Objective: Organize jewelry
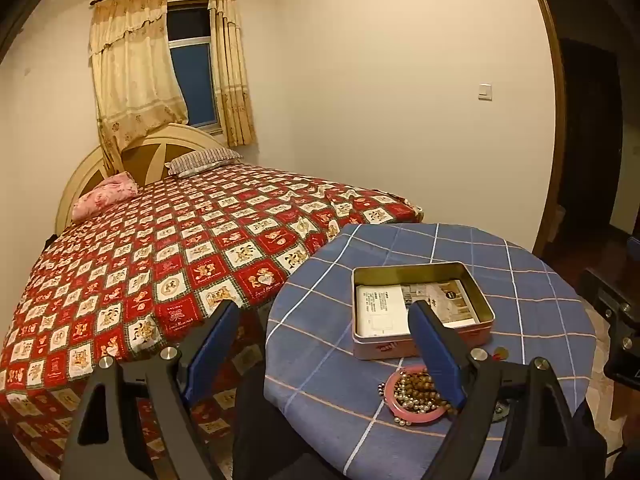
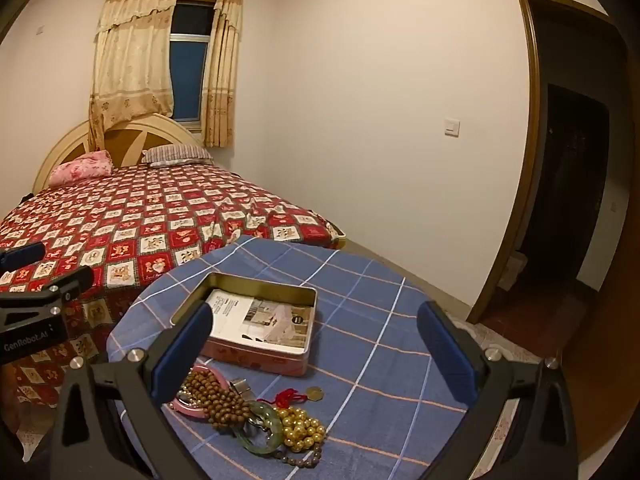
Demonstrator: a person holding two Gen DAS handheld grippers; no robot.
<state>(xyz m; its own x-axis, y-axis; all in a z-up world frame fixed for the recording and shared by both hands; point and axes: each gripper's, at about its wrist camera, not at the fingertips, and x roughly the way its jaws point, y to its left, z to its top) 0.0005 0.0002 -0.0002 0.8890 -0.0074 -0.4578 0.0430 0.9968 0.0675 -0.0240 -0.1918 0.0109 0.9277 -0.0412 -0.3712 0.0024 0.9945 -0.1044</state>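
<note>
Both my left gripper (image 1: 324, 322) and right gripper (image 2: 316, 330) hang above the table (image 2: 360, 280) with jaws spread, holding nothing. The jewelry pile (image 2: 248, 416) lies at the table's near edge, just beside the open tin (image 2: 256, 320), which sits toward the middle.

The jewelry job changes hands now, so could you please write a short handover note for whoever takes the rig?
Left gripper: open, empty, above the table's near edge.
Right gripper: open, empty, over the jewelry pile.
Tin box: lidless on the blue checked tablecloth, holding only printed paper.
Jewelry in front of it: pink bangle, brown wooden beads, green jade bangle, gold beads, red-corded coin.
Done: nothing boxed.
Left: all of it.
</note>
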